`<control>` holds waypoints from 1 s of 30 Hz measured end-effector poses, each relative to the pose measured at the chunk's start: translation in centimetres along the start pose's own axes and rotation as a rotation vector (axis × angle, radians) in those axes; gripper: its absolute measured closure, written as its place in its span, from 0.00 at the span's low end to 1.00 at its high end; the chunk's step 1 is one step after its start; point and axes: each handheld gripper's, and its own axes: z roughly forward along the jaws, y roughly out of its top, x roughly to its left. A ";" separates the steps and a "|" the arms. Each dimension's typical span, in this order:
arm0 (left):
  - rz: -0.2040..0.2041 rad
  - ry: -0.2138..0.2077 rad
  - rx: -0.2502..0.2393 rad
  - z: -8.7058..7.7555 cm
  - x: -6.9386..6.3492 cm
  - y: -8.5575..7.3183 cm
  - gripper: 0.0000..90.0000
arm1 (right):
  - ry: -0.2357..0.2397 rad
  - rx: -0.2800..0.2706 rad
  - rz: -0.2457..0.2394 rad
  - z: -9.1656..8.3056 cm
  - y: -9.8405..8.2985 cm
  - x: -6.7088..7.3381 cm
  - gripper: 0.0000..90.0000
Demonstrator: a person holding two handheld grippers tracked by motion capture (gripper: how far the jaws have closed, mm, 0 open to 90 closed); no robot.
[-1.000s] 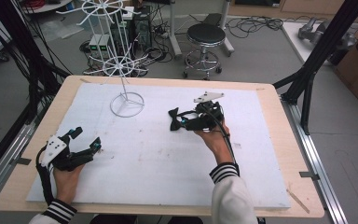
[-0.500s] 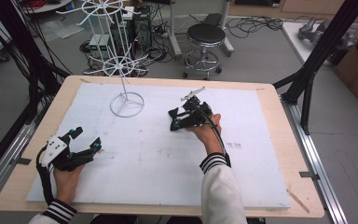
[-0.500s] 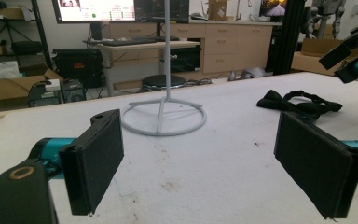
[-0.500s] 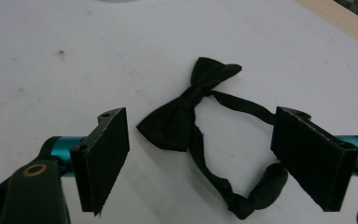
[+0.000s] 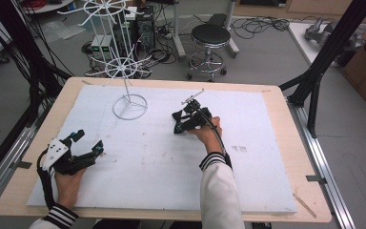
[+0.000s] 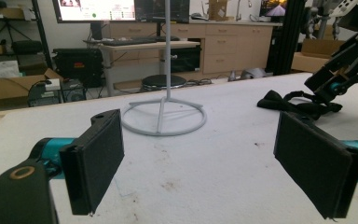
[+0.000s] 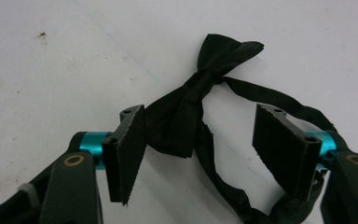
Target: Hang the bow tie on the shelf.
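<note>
A: Where does the bow tie (image 7: 191, 109) lie?

B: On the white board (image 5: 267, 157), a little past its centre toward one o'clock, well in from every edge. The right gripper (image 5: 183, 123) stands over it, jaws wide apart, one wing of the tie between them but nothing pinched.

A: And the left gripper (image 5: 86, 143)?

B: Near the board's eight o'clock corner, just as wide open and holding nothing (bare board between its pads).

A: Room to move?

B: Open board between the two grippers; the wire stand (image 5: 129, 106) sits at eleven o'clock.

A: What does the close view add?

B: The right gripper view shows the tie's strap looping toward the right jaw; from above it's a dark lump.
</note>
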 end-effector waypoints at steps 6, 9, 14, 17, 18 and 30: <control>0.001 0.001 0.000 0.0 0.0 0.0 0.18 | 0.013 0.029 0.034 0.7 -0.1 -0.2 0.49; 0.001 0.000 -0.001 0.0 0.0 0.0 0.18 | 0.016 0.045 0.042 1.0 -0.1 -0.3 0.53; 0.004 0.002 0.002 0.0 0.0 0.0 0.19 | 0.016 0.053 0.050 1.2 -0.1 -0.4 0.58; 0.001 0.002 0.001 0.0 0.0 0.0 0.19 | 0.024 0.054 0.054 1.3 -0.2 -0.4 0.60; 0.001 0.003 0.000 0.0 0.0 0.0 0.19 | 0.025 0.062 0.054 1.4 -0.2 -0.5 0.62; 0.000 0.001 0.000 0.0 0.0 0.0 0.19 | 0.057 0.091 0.096 2.0 -0.4 -0.7 0.72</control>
